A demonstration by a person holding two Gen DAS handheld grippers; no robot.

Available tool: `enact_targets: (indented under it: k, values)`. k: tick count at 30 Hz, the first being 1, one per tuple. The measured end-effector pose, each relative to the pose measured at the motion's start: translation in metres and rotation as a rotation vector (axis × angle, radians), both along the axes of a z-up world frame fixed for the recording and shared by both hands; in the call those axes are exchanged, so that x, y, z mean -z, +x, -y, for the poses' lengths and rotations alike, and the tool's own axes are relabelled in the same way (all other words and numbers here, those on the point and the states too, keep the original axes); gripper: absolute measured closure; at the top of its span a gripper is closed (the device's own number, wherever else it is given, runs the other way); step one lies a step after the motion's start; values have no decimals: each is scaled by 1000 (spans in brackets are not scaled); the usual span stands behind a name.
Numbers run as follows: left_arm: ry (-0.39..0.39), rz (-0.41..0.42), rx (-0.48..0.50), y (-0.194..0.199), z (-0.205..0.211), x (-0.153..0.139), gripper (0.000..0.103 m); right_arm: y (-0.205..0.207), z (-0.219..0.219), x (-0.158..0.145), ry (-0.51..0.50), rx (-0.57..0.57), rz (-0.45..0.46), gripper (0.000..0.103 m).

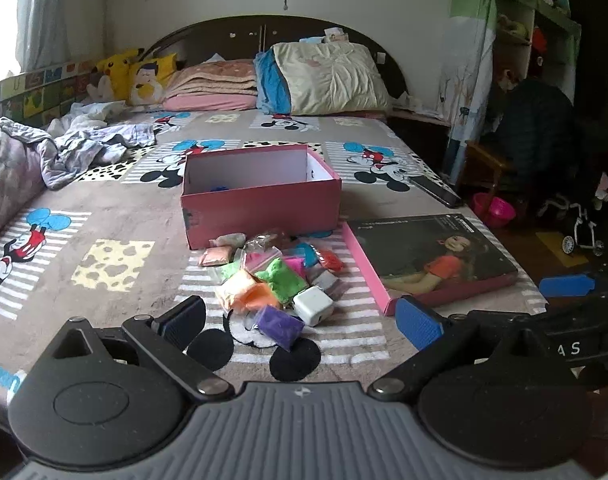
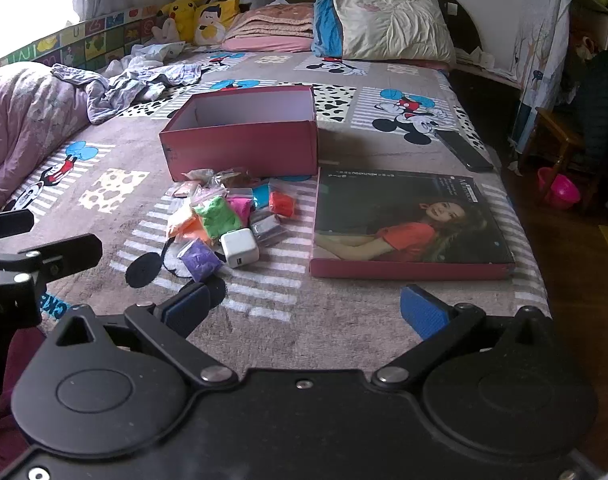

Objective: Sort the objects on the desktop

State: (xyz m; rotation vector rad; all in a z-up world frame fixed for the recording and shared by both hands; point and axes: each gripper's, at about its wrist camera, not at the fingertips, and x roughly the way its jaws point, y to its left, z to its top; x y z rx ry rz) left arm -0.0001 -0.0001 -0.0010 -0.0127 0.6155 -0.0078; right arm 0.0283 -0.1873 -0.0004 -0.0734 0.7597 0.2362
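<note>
A pile of small coloured clay bags (image 1: 269,274) lies on the bed in front of an open pink box (image 1: 259,196); a blue item shows inside the box. A purple bag (image 1: 279,326) and a white charger cube (image 1: 314,306) lie at the pile's near edge. My left gripper (image 1: 301,318) is open and empty, just short of the purple bag. In the right wrist view the pile (image 2: 227,216), the charger (image 2: 239,247) and the box (image 2: 243,136) lie ahead to the left. My right gripper (image 2: 304,312) is open and empty over the blanket.
A flat pink box lid with a girl's photo (image 2: 412,226) lies right of the pile. A dark phone (image 2: 462,151) lies near the bed's right edge. Crumpled clothes (image 2: 135,80) and a duvet (image 2: 27,120) lie at left, pillows (image 2: 388,24) at the headboard.
</note>
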Motion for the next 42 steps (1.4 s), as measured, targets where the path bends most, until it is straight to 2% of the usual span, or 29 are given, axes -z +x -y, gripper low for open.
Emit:
enact_targets:
  k: [42]
  values:
    - [-23, -26, 11, -6, 0, 3, 1, -5, -5, 4, -29, 1, 0, 1]
